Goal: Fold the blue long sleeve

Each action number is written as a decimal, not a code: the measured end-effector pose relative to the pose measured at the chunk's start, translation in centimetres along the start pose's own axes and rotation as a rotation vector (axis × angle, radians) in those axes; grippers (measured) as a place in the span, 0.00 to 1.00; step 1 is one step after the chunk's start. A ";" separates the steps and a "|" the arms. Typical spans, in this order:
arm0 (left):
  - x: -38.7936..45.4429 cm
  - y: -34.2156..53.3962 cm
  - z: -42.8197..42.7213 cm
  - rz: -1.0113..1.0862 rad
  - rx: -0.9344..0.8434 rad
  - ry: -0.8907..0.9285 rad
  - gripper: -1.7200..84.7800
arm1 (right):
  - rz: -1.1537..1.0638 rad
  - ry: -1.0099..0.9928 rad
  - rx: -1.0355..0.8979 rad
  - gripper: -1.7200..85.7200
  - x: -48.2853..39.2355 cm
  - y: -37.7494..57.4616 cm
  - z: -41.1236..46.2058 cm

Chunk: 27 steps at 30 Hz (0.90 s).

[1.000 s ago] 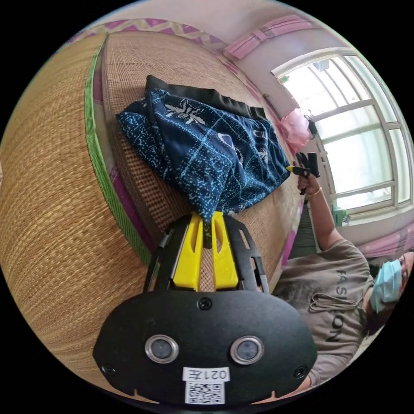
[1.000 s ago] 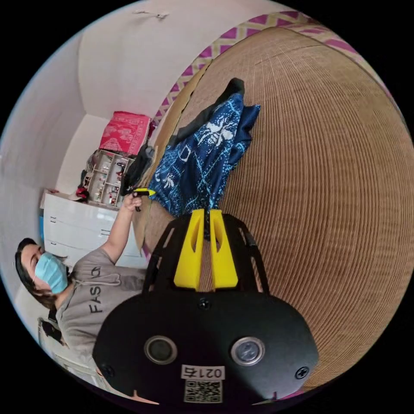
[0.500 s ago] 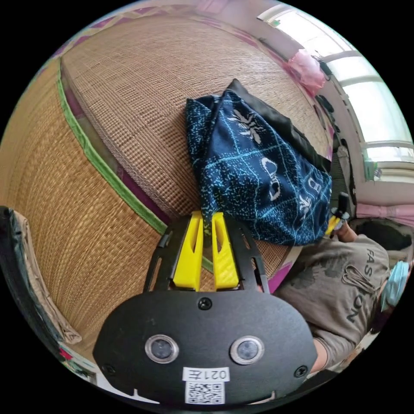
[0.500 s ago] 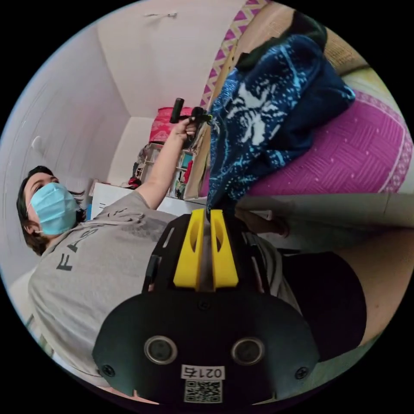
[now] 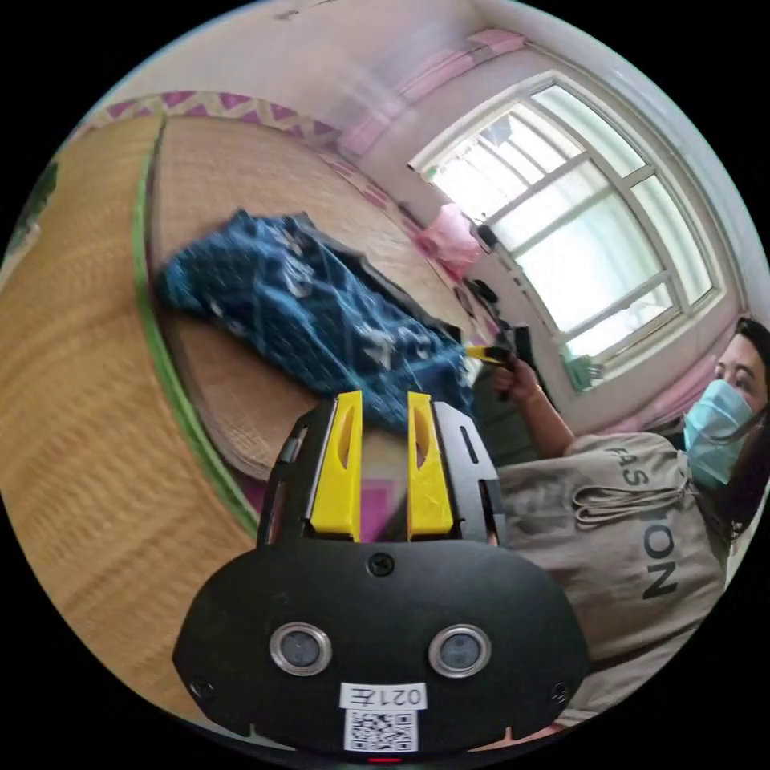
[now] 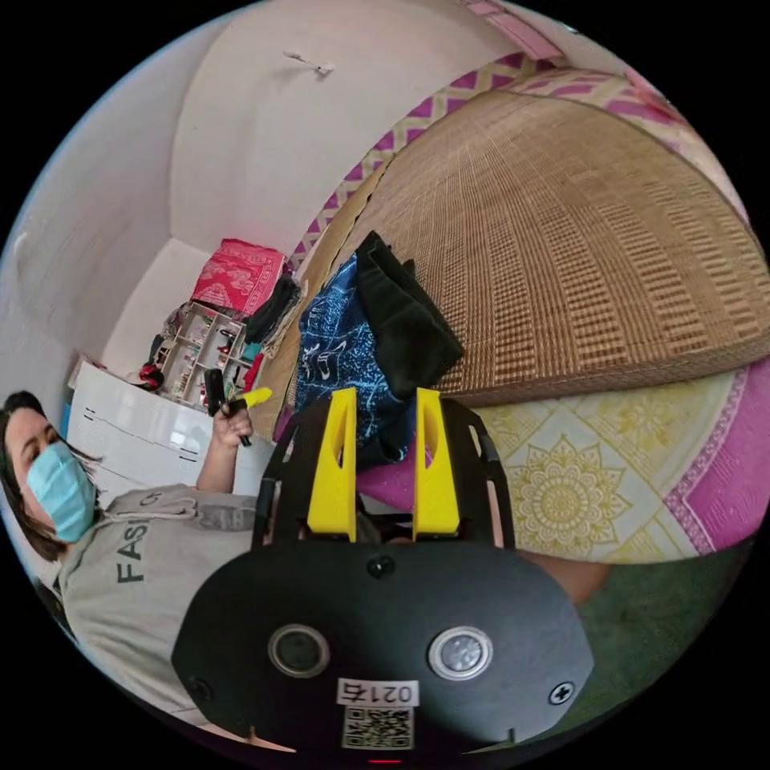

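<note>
The blue patterned long sleeve [image 5: 305,313] lies bunched on the woven mat [image 5: 88,417], a little blurred. In the left gripper view my left gripper [image 5: 383,397] is open just short of its near edge, with nothing between the jaws. Beyond the garment's far end a hand holds the right gripper [image 5: 491,354]. In the right gripper view the blue long sleeve [image 6: 333,345] lies at the mat's edge with a black part [image 6: 405,321] on top. My right gripper [image 6: 385,395] is open in front of it and holds nothing. The left gripper [image 6: 245,399] sits in the person's raised hand.
The woven mat [image 6: 577,241] covers a bed over a pink and yellow sheet [image 6: 577,489]. A person in a grey top [image 5: 626,553] stands beside the bed. A big window [image 5: 577,233] is behind; white drawers [image 6: 128,433] and a cluttered shelf [image 6: 200,337] stand by the wall.
Both grippers have opened and let go of the blue long sleeve, which now rests on the mat. Both hands have drawn back from it; the views have swung.
</note>
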<state>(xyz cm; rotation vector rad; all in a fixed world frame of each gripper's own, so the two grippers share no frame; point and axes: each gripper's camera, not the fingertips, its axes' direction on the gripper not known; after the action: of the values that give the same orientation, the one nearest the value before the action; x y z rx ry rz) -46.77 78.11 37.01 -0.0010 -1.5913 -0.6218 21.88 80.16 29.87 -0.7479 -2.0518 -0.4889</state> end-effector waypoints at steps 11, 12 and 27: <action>-0.2 9.2 9.4 -0.239 0.004 0.409 0.18 | 0.154 -0.163 -0.063 0.15 3.6 -1.5 -1.0; 0.4 9.3 9.6 -0.225 -0.023 0.394 0.18 | 0.150 -0.144 -0.066 0.15 3.5 -1.3 -1.4; 0.9 8.7 8.4 -0.223 -0.067 0.520 0.11 | 0.163 -0.241 -0.067 0.14 4.4 -3.3 -1.7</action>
<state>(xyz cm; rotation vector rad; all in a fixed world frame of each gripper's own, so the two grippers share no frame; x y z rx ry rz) -51.49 88.44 41.35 0.2714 -1.0731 -0.7760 18.78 78.13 34.32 -1.0480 -2.1802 -0.3914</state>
